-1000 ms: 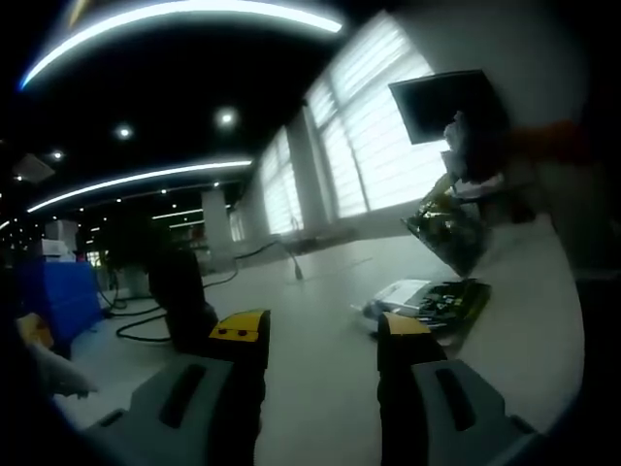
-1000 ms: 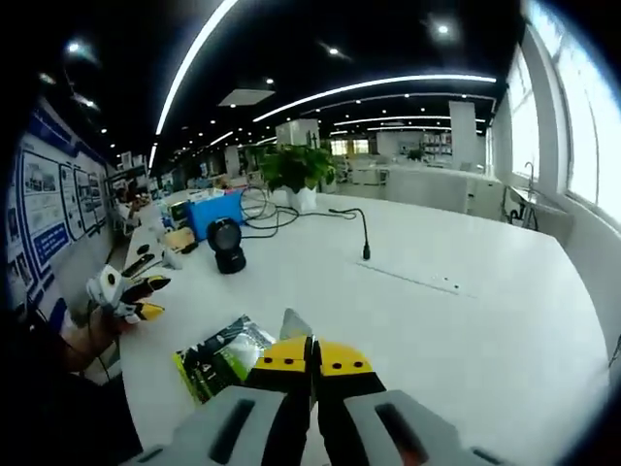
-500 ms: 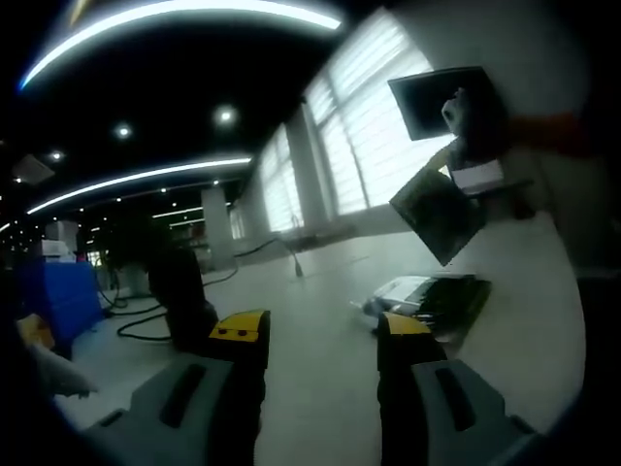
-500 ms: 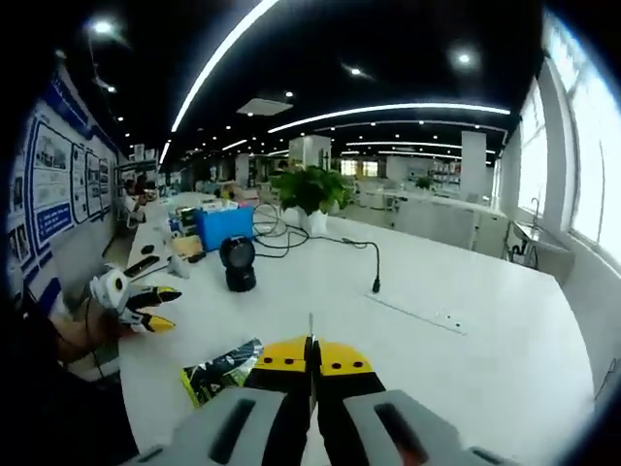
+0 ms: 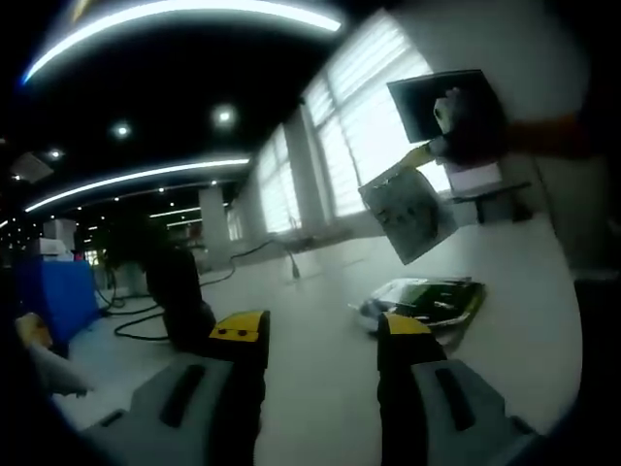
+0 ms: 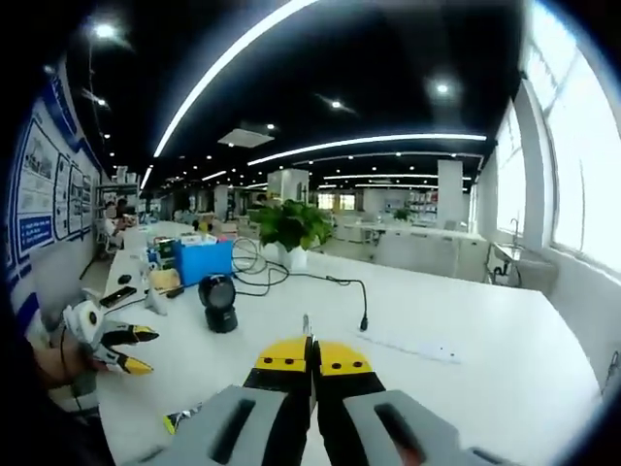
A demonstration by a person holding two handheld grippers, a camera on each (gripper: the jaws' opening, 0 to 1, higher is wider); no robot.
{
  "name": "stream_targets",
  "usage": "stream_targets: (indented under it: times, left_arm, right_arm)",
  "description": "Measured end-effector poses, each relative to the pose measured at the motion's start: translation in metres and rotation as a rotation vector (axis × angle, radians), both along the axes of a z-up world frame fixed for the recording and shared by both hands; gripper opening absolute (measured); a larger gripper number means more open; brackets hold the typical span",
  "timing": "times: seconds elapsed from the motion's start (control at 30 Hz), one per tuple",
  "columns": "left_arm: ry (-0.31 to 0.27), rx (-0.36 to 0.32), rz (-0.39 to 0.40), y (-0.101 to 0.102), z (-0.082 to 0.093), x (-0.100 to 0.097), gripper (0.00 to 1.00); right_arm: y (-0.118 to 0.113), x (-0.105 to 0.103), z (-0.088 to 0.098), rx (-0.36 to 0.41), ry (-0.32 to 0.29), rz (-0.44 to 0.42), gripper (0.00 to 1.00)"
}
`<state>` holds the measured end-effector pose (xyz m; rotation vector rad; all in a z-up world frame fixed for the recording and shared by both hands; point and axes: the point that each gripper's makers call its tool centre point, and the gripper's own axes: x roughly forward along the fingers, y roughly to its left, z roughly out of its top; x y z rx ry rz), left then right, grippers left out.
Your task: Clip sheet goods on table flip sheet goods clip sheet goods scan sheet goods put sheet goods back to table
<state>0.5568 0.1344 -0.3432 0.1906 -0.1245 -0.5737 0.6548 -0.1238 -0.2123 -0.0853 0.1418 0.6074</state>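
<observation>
Sheet goods [image 5: 408,212] above table [image 5: 320,388] pile [image 5: 427,299]

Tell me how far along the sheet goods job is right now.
Done: the right gripper has clipped one sheet packet and lifted it clear of the white table, its jaws shut on the edge. In hand: the packet hangs in the air, pale face showing, so the flip looks under way. Left: scanning at the black scanner, then setting it back by the packets on the table. The left gripper sits open.

left gripper view low over white table [image 5: 320,388] facing windows, right gripper view higher, facing scanner [image 6: 217,301]
</observation>
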Motion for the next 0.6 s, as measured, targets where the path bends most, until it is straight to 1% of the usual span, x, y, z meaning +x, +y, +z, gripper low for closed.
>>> stream_targets:
  times: [0.03, 0.07, 0.1, 0.13, 0.17, 0.2, 0.23, 0.3, 0.37, 0.53, 0.6]
  left_arm:
    - [0.0, 0.0, 0.0, 0.0, 0.0, 0.0, 0.37]
    - [0.001, 0.0, 0.001, 0.0, 0.0, 0.0, 0.37]
    - [0.001, -0.001, 0.0, 0.0, 0.0, 0.0, 0.37]
    - [0.0, -0.001, -0.001, 0.0, 0.0, 0.0, 0.37]
    - [-0.001, -0.001, -0.001, 0.0, 0.0, 0.0, 0.37]
    - [-0.002, 0.0, -0.002, 0.0, 0.0, 0.0, 0.37]
    - [-0.003, -0.001, -0.002, 0.0, 0.0, -0.001, 0.37]
    - [-0.007, -0.004, -0.002, 0.0, 0.001, -0.001, 0.37]
    - [-0.01, -0.007, -0.004, 0.0, 0.002, -0.001, 0.37]
    - [-0.015, -0.007, -0.005, 0.001, 0.003, -0.002, 0.37]
    - [-0.018, -0.004, 0.001, 0.002, 0.003, -0.001, 0.37]
  right_arm:
    - [0.006, 0.001, 0.008, 0.055, -0.018, 0.004, 0.0]
    - [0.011, 0.001, 0.011, 0.086, -0.016, 0.013, 0.0]
    - [0.017, 0.0, 0.013, 0.099, -0.008, 0.042, 0.0]
    - [0.018, 0.003, 0.015, 0.071, -0.034, 0.025, 0.0]
    - [0.022, 0.006, 0.018, 0.041, -0.064, 0.034, 0.0]
    - [0.028, 0.006, 0.021, 0.038, -0.085, 0.058, 0.0]
    - [0.03, 0.007, 0.021, 0.044, -0.081, 0.035, 0.0]
    - [0.04, 0.007, 0.023, 0.051, -0.082, 0.056, 0.0]
    - [0.046, 0.009, 0.023, 0.025, -0.106, 0.057, 0.0]
    - [0.061, 0.015, 0.025, 0.06, -0.097, 0.047, 0.0]
    - [0.064, 0.02, 0.025, 0.06, -0.103, 0.041, 0.0]
